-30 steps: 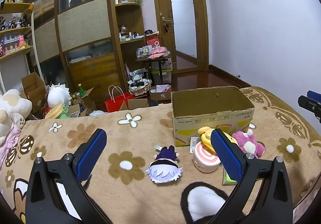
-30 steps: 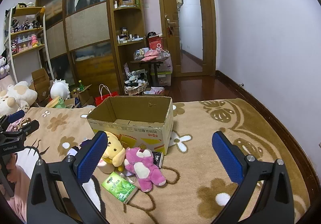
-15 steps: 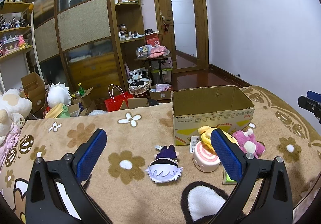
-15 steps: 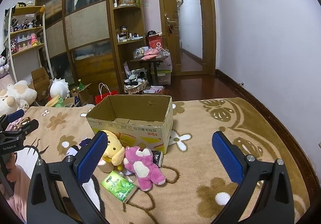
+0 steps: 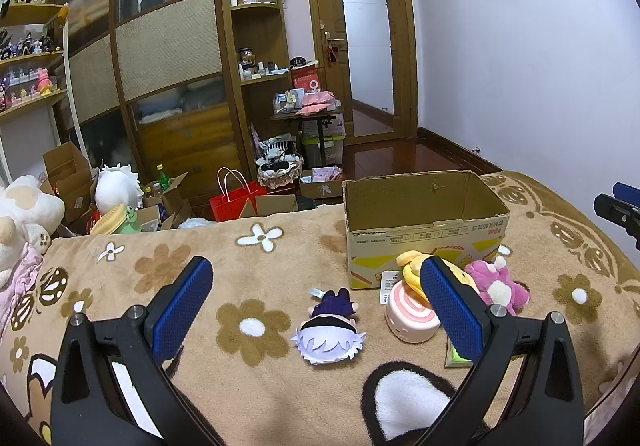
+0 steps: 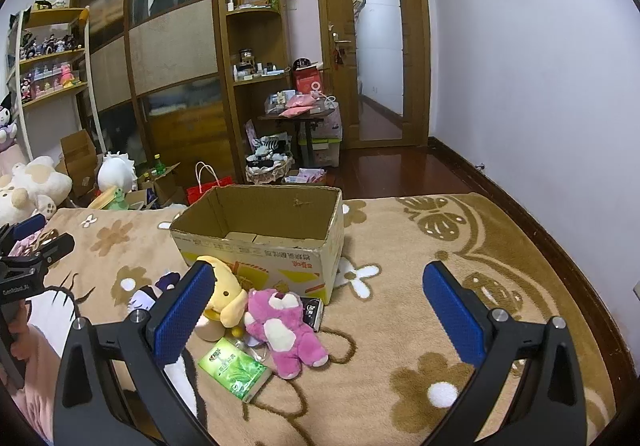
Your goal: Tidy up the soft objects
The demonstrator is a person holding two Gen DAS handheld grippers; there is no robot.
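Observation:
An open cardboard box [image 5: 424, 222] [image 6: 260, 242] stands on the flowered blanket. In front of it lie a pink bear plush [image 6: 286, 326] [image 5: 496, 286], a yellow dog plush [image 6: 224, 294] [image 5: 412, 266], a pink swirl roll plush [image 5: 408, 318] and a white-haired doll plush [image 5: 328, 334] [image 6: 150, 292]. My left gripper [image 5: 316, 306] is open and empty above the doll. My right gripper [image 6: 316, 310] is open and empty, to the right of the bear.
A green packet [image 6: 234, 368] and a small black packet [image 6: 312, 312] lie by the plush toys. Large plush toys [image 5: 24, 214] sit at the blanket's left. Boxes, a red bag [image 5: 236, 202] and shelves stand beyond the blanket's far edge.
The right wrist view has shifted slightly, with the box and toys sitting a little higher in frame. The left gripper has not moved.

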